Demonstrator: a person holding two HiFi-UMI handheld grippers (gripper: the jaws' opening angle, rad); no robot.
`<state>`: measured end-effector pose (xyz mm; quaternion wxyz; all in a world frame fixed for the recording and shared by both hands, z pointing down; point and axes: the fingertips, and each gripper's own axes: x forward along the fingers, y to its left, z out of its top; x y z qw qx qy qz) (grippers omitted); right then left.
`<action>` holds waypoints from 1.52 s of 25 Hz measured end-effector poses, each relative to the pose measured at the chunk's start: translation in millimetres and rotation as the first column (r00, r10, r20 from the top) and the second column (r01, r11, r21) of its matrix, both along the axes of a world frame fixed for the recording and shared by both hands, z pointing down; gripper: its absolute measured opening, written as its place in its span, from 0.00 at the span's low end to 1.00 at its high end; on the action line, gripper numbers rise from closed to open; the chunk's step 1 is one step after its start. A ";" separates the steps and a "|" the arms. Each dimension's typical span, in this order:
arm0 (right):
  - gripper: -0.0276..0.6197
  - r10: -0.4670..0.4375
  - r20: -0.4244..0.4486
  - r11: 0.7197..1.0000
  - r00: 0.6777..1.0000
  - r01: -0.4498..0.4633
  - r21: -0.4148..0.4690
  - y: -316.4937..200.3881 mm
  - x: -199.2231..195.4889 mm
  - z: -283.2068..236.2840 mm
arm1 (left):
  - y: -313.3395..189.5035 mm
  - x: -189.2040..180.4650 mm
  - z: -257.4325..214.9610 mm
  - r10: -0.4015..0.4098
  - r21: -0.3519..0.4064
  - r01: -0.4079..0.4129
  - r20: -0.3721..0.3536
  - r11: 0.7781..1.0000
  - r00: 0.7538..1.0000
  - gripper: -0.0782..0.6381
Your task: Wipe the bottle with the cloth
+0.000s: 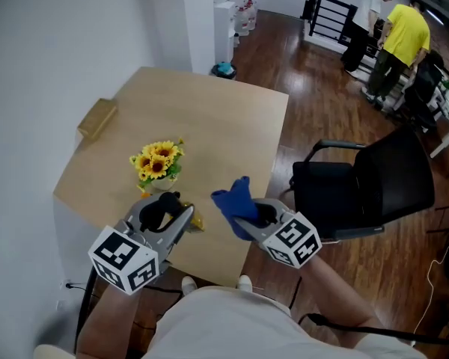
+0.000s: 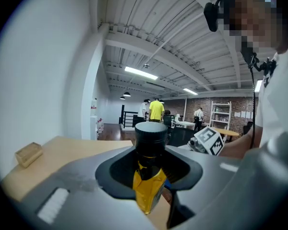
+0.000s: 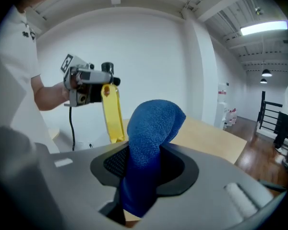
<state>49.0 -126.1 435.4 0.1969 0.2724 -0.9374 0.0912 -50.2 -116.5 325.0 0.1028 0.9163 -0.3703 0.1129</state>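
Note:
My left gripper (image 1: 172, 214) is shut on a bottle (image 1: 195, 221) with a yellow body and a black cap, held over the table's near edge. In the left gripper view the bottle (image 2: 149, 176) stands between the jaws, cap up. My right gripper (image 1: 252, 215) is shut on a blue cloth (image 1: 234, 200), which sticks up from the jaws a little to the right of the bottle and does not touch it. In the right gripper view the cloth (image 3: 151, 143) fills the middle. The bottle (image 3: 113, 113) hangs from the left gripper (image 3: 89, 85) behind it.
A pot of sunflowers (image 1: 159, 162) stands on the wooden table (image 1: 217, 126), just beyond the left gripper. A wooden block (image 1: 96, 118) lies at the table's left edge. A black office chair (image 1: 367, 185) stands to the right. A person in a yellow shirt (image 1: 402, 37) stands far off.

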 end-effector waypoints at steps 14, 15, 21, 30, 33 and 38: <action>0.28 -0.102 0.028 0.990 0.994 0.104 -0.099 20.5 -58.8 19.1 | 32.8 11.1 -2.4 0.100 -0.016 -0.102 -0.061 0.995 0.993 0.32; 0.28 -0.093 0.022 0.986 0.995 0.095 -0.136 21.8 -56.4 33.5 | 32.7 9.0 -5.5 0.096 -0.013 -0.098 -0.065 0.995 0.993 0.32; 0.28 -0.078 0.038 0.932 0.996 0.086 -0.352 42.3 -63.2 91.0 | 29.2 -0.2 -27.4 0.084 0.020 -0.083 -0.088 0.996 0.993 0.32; 0.28 -0.129 0.144 0.884 0.981 0.179 -0.431 74.9 -95.1 79.3 | 15.5 -1.0 -13.0 0.078 0.028 -0.077 -0.051 0.997 0.996 0.32; 0.28 -0.087 0.128 0.888 0.988 0.135 -0.439 72.8 -77.3 83.0 | 12.2 -2.0 -3.1 0.087 0.009 -0.087 -0.051 0.996 0.995 0.32; 0.28 0.006 0.102 0.903 0.995 0.039 -0.428 66.9 -37.8 89.7 | 1.6 2.0 13.7 0.094 0.006 -0.093 -0.025 0.996 0.995 0.32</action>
